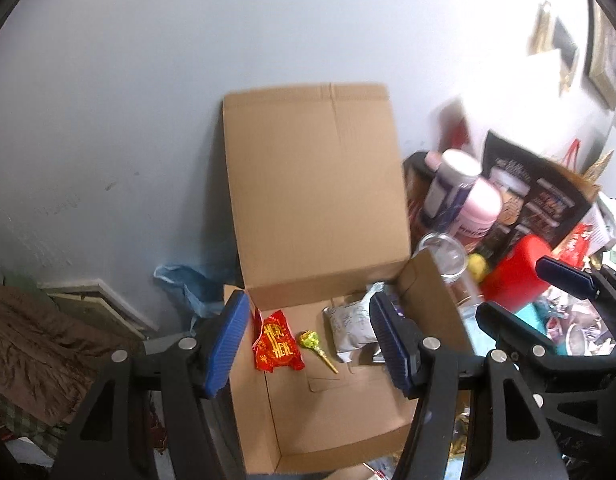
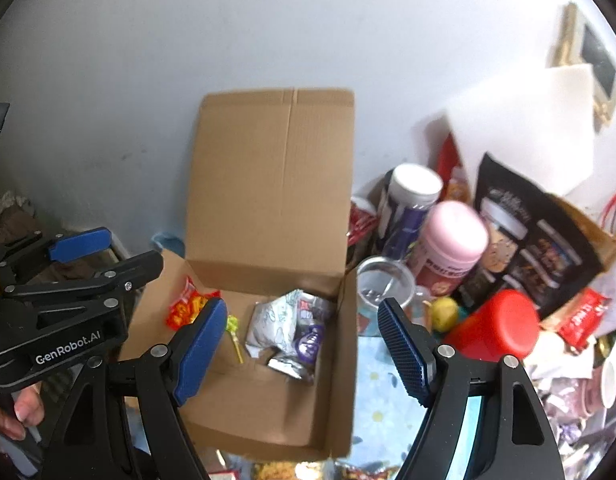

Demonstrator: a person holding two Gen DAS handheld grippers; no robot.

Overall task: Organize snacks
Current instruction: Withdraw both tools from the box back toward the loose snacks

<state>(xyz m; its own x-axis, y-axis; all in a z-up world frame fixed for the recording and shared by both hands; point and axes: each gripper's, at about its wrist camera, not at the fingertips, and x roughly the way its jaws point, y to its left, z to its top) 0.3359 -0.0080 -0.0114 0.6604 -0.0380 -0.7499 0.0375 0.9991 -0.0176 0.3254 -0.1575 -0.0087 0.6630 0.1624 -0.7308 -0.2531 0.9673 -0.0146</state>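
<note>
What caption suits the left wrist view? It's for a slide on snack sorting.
Open left gripper hovers over a cardboard box holding a red packet, a lollipop and a pale pouch.

The left tongs [image 1: 308, 344] have black plastic arms with triangular cut-outs, round silver pivot screws and ribbed blue pads [image 1: 227, 343] on the fingers. The right tongs [image 2: 304, 356] are built alike, and white "GenRobot.AI" lettering runs along the black body of the left pair.
</note>
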